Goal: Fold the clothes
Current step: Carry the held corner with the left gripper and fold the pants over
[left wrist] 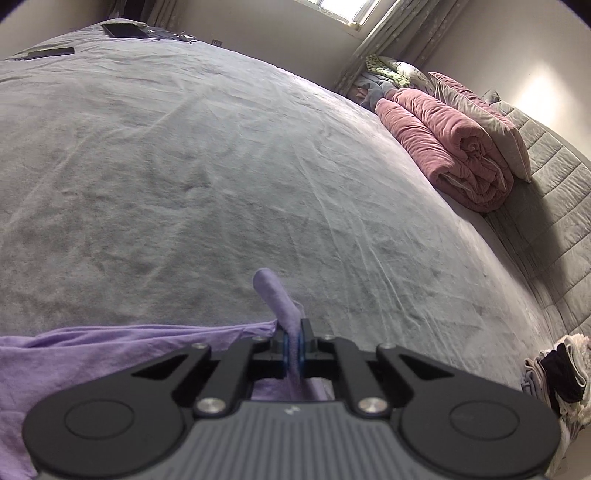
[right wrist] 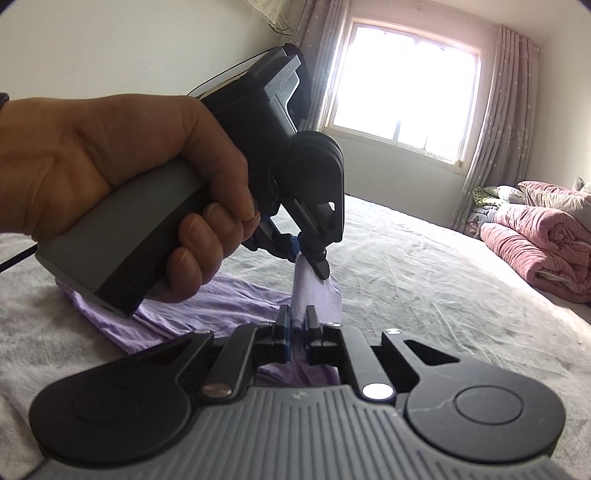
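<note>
- The left gripper (left wrist: 293,341) was clenched on a fold of the lilac garment (left wrist: 110,354).
- The right gripper (right wrist: 296,325) gripped that garment too, just beside the left.
- The garment lay on the grey bed (left wrist: 184,166).

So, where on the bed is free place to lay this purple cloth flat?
The wide grey bedspread ahead of the left gripper lies bare up to the dark flat items at the far edge. It is crowded at the headboard side: rolled pink quilt, pillows, and a small clothes pile.
</note>
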`<state>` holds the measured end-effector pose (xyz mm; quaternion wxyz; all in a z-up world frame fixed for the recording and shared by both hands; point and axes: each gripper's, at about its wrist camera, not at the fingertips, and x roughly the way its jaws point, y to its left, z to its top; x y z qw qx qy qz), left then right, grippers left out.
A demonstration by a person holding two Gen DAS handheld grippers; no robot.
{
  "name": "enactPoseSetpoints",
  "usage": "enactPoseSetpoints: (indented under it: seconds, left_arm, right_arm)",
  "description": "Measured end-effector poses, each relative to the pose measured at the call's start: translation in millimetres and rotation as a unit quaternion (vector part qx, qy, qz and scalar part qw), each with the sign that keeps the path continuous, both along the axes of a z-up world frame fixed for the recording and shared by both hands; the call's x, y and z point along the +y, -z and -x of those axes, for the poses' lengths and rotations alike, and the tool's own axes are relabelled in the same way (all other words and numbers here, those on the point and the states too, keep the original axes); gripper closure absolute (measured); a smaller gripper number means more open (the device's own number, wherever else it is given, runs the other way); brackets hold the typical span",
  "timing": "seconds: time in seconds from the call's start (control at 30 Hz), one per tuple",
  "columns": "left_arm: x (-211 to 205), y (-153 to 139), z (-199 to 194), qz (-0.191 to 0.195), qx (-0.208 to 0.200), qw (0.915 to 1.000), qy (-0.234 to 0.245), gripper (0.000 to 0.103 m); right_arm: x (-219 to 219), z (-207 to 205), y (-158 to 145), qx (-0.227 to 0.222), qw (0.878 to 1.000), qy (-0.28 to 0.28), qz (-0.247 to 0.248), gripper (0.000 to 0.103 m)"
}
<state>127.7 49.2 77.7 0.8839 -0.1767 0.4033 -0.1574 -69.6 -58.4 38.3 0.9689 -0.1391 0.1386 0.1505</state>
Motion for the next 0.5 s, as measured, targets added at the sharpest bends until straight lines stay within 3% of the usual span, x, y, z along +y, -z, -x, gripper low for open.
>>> enactPoseSetpoints:
  seconds: [0.5]
  left_arm:
    - [63,-2,24,0.011,-0.026,0.9991,-0.033,0.099]
  right_arm:
    - [40,14,-4,-0.013,0.999,-0.023,0.027,0.097]
